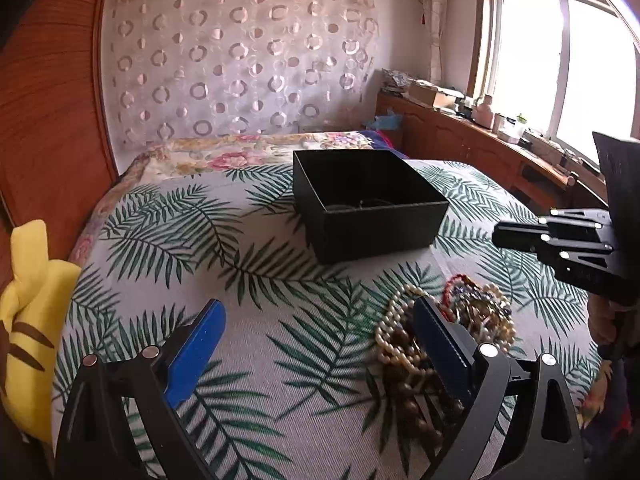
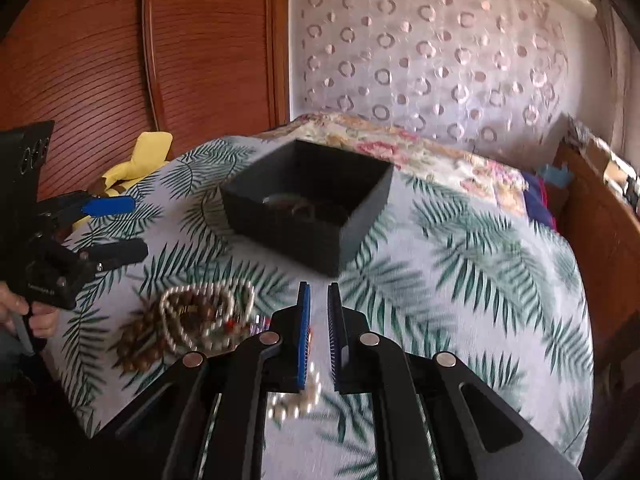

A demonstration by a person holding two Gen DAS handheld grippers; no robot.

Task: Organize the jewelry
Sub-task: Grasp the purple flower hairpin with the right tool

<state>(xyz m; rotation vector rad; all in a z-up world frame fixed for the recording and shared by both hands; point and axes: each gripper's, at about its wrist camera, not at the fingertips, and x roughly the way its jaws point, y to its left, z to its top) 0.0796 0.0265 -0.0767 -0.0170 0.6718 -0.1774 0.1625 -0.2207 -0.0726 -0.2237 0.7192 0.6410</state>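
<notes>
yellow plush toy, palm-leaf bedspread, circle-patterned curtain, window

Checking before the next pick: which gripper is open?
The left gripper, its blue fingers spread wide; the right gripper has its fingers nearly together.

One black box is sitting on one bed, and one heap of jewelry is lying beside it, its strands too tangled to count, though pearl and brown bead strings are showing. Two hand-held grippers are showing: the left hand-held gripper and the right hand-held gripper, under which one separate pearl strand is lying. One yellow plush toy is resting at the bed's edge.
</notes>
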